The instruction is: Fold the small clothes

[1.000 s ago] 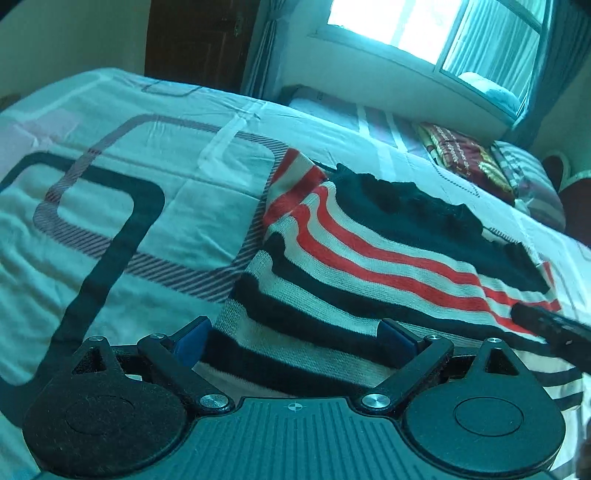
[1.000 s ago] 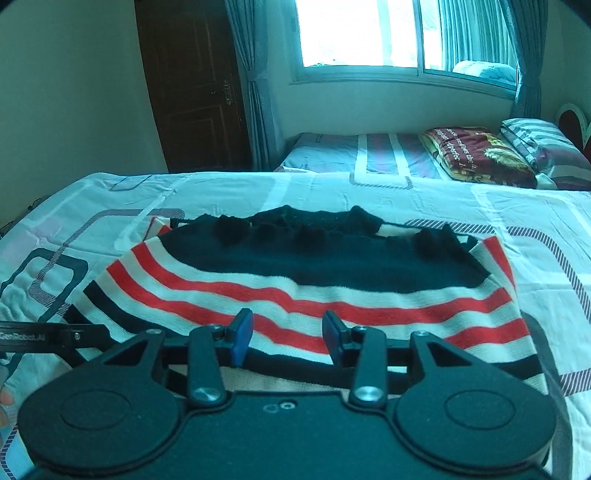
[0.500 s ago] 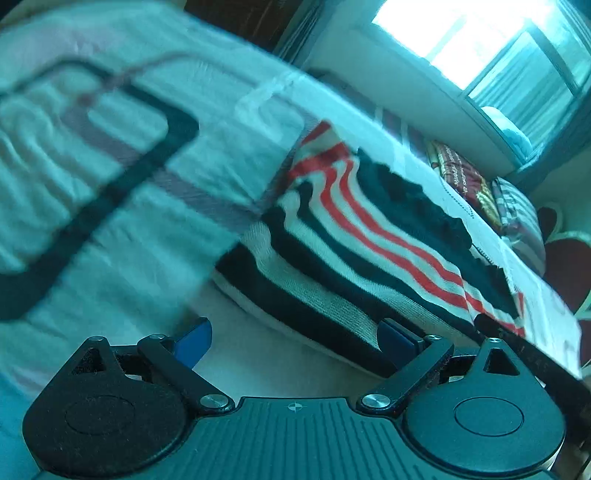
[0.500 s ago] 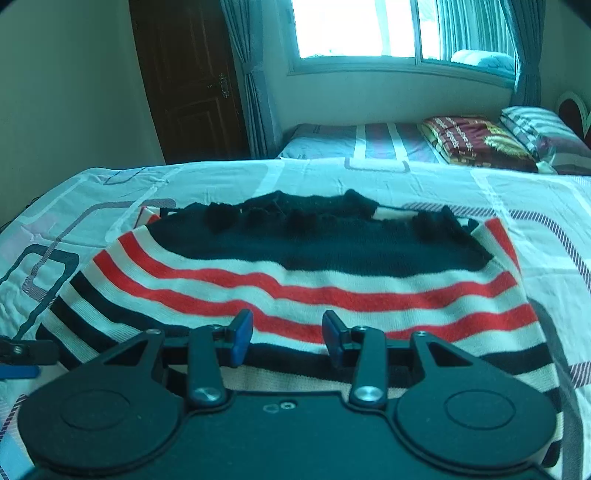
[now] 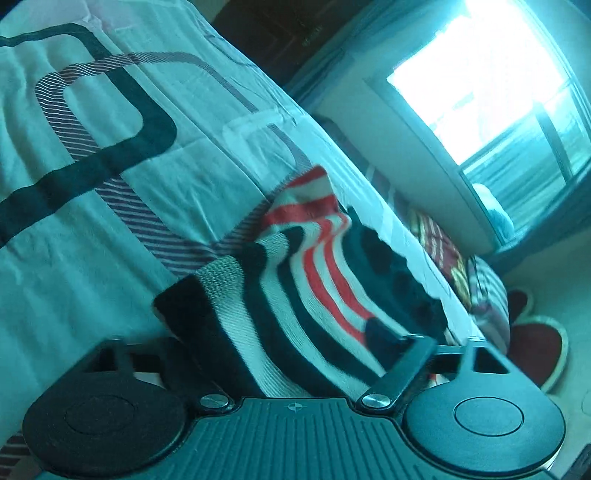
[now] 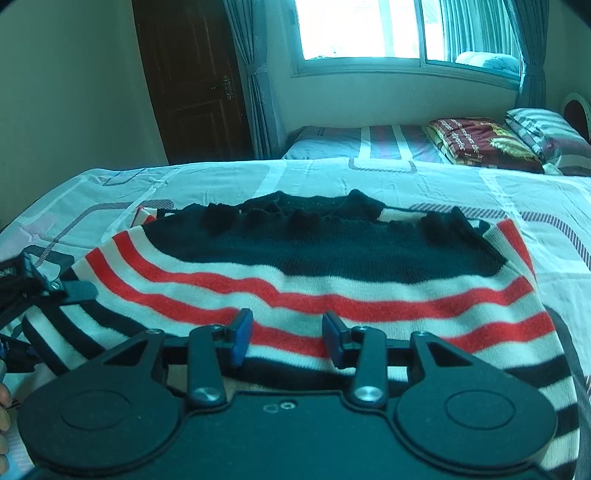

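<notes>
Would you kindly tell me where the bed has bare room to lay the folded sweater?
Bare sheet runs beyond the sweater, up to the far bed, and right of it. The left gripper crowds the left edge, the right gripper the near hem.

A bedroom in cool daylight. The near bed (image 6: 332, 177) wears a pale sheet printed with dark rounded rectangles and striped bands. Beyond it a second bed (image 6: 369, 142) lies under the window (image 6: 354, 29), carrying a folded red patterned blanket (image 6: 480, 140) and a striped pillow (image 6: 546, 129). Grey-blue curtains (image 6: 255, 74) hang at both sides of the bright panes. A dark wooden door (image 6: 192, 74) stands in the left corner between plain, pale walls (image 6: 66, 92).
</notes>
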